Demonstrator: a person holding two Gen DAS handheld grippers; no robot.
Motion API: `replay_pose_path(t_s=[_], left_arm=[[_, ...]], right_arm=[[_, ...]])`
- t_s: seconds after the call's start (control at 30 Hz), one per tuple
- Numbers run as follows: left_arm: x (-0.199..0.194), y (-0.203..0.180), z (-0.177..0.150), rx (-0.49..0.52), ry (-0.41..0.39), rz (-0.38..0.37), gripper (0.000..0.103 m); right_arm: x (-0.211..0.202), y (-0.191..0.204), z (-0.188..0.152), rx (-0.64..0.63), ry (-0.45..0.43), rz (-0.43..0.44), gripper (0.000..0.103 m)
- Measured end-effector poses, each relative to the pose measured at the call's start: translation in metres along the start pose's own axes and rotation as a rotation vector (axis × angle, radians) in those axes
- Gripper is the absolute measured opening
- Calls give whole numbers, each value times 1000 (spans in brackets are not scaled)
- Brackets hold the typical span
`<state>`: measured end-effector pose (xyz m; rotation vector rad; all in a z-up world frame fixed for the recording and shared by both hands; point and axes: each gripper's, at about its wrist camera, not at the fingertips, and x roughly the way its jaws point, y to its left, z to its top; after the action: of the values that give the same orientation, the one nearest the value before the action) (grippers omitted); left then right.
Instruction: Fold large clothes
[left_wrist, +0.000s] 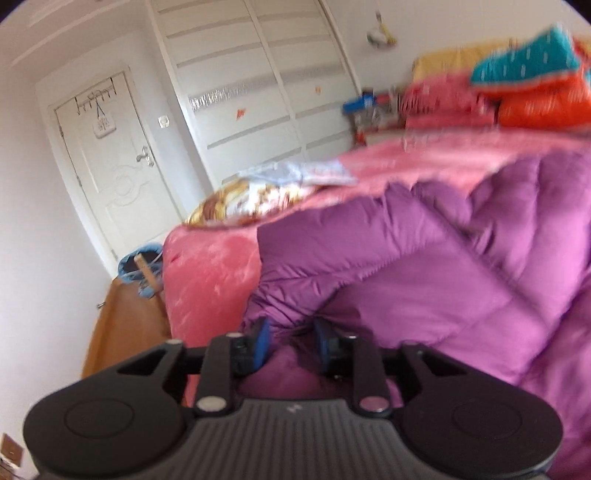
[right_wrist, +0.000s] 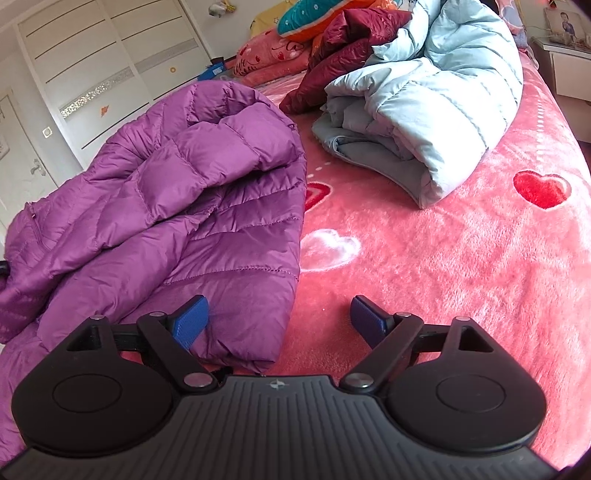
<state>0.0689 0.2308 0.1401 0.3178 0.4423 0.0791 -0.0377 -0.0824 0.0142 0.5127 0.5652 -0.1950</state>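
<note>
Left gripper (left_wrist: 291, 341) angled down, jaws partly apart, purple jacket (left_wrist: 424, 258) fabric between its pads, apparently unpinched. Right gripper (right_wrist: 279, 317) angled down, jaws wide, empty, over the jacket's hem. One purple jacket, loosely folded, puffy; beyond it one blue jacket (right_wrist: 436, 110), one maroon jacket (right_wrist: 343, 48).

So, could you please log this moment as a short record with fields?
surface: pink blanket with hearts
garment in work: purple down jacket, partly folded
other garments: light blue jacket, dark red jacket, both beyond it
left gripper: fingers apart, purple fabric between them
right gripper: open wide at the jacket's near edge, holding nothing
</note>
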Motion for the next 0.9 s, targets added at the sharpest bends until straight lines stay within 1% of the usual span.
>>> replay_pose_path(t_s=[0.03, 0.07, 0.13, 0.23, 0.27, 0.37, 0.43, 0.57, 0.67, 0.8, 0.9], left_arm=[[-14, 0, 2, -8, -29, -10, 42], [-30, -1, 4, -15, -57, -26, 45], [-61, -9, 6, -14, -91, -82, 46], [-101, -34, 6, 10, -109, -199, 51], [-111, -46, 4, 27, -107, -244, 53], [-136, -92, 0, 121, -77, -389, 54], [-144, -125, -2, 189, -69, -460, 54], [-149, -182, 0, 293, -55, -541, 54], [-142, -219, 0, 382, -50, -553, 54], [-123, -258, 2, 455, -16, -526, 54], [-108, -283, -1, 509, 4, -468, 55]], right_arm=[[-1, 0, 0, 4, -2, 2, 103], [-1, -1, 1, 10, -3, 5, 103], [-3, -2, 2, 24, -8, 10, 103], [-7, -5, 5, 43, -19, 18, 103], [-8, -6, 6, 50, -20, 20, 103], [-10, -11, 8, 76, -20, 25, 103], [-11, -15, 10, 97, -23, 27, 103], [-16, -26, 14, 155, -36, 30, 103], [-18, -38, 16, 214, -45, 30, 103], [-24, -53, 20, 281, -70, 18, 103], [-27, -64, 22, 320, -82, 6, 103]])
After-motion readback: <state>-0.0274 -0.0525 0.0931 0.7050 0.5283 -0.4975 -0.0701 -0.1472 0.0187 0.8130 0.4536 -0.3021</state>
